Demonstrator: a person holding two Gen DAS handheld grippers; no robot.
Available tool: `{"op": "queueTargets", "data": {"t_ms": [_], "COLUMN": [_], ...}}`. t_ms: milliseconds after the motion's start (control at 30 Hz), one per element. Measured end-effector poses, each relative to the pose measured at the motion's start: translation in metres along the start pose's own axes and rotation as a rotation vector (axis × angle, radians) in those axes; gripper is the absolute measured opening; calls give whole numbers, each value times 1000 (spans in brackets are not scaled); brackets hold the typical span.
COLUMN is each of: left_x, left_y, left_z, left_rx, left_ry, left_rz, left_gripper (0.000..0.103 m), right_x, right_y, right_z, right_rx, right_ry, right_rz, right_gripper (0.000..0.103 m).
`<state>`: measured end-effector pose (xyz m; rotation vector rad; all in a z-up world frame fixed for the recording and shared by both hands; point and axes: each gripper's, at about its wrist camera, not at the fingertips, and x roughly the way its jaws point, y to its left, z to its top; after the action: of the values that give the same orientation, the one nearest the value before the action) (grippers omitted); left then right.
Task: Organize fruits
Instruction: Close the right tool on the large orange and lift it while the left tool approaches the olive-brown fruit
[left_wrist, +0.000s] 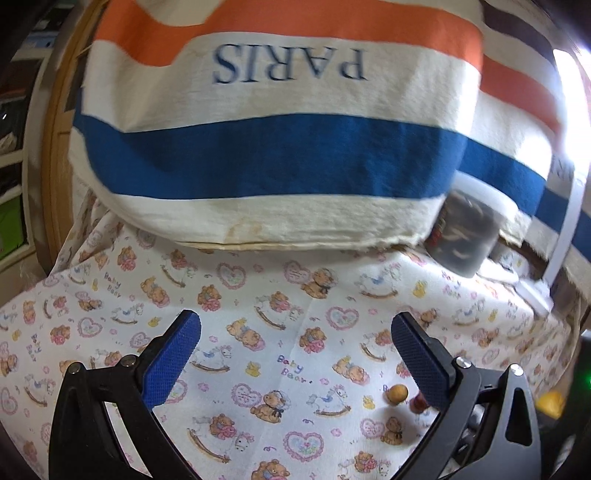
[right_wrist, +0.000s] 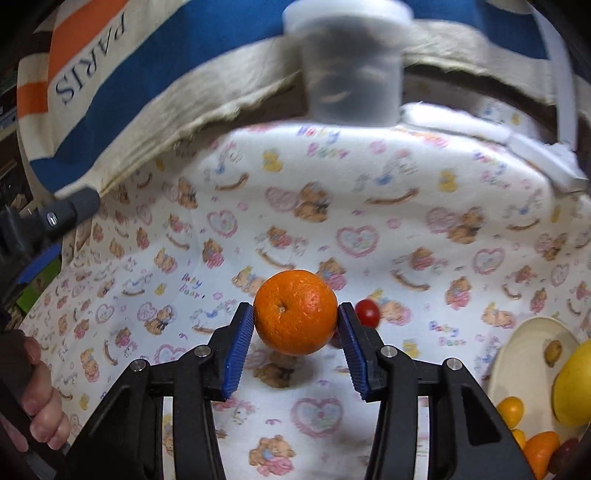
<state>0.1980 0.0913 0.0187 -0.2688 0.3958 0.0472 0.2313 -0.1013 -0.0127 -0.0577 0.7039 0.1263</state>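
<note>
The right gripper (right_wrist: 296, 322) has its blue pads clamped on an orange (right_wrist: 295, 312), held clear above the bear-print cloth (right_wrist: 406, 229) on the tabletop. A cherry tomato (right_wrist: 367, 313) sits just beyond it to the right. A plate (right_wrist: 524, 350) at the near right holds a lemon (right_wrist: 574, 384) (partly cut off) and small orange fruits. The left gripper (left_wrist: 295, 350) is wide open with nothing between its pads.

Jar (right_wrist: 351, 70) ahead, bare cloth (right_wrist: 295, 206) between
</note>
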Motion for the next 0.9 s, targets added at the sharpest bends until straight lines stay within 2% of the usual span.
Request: {"op": "queueTargets", "data": {"t_ms": [67, 167, 300, 400, 567, 667, 733, 800, 900], "left_x": [1, 4, 11, 19, 21, 39, 51, 60, 73], "left_y": [-8, -18, -33, -43, -67, -80, -90, -97, -106], "left_z": [-3, -8, -14, -22, -28, -32, -33, -34, -42], "left_rx": [35, 67, 123, 148, 235, 257, 295, 307, 314], "left_ry": [9, 29, 81, 140, 180, 272, 331, 362, 409], "left_rz": [-12, -46, -115, -167, -175, -177, -153, -146, -131], "left_gripper": [102, 99, 60, 51, 50, 50, 50, 50, 50], "right_x": [-10, -19, -18, -14, -11, -8, -7, -9, -15], "right_y": [-5, -17, -31, -42, -54, -55, -58, -64, -67], "right_z": [-2, -3, -1, -3, -8, -12, -12, -12, -14], "right_rx": [0, 41, 99, 153, 203, 211, 236, 267, 277], "right_ry": [-50, -97, -102, -85, -90, -91, -88, -104, -141], "right_rz": [-45, -57, -62, -92, -113, -101, -79, -69, -100], "right_gripper": [48, 48, 48, 49, 48, 49, 49, 49, 49]}}
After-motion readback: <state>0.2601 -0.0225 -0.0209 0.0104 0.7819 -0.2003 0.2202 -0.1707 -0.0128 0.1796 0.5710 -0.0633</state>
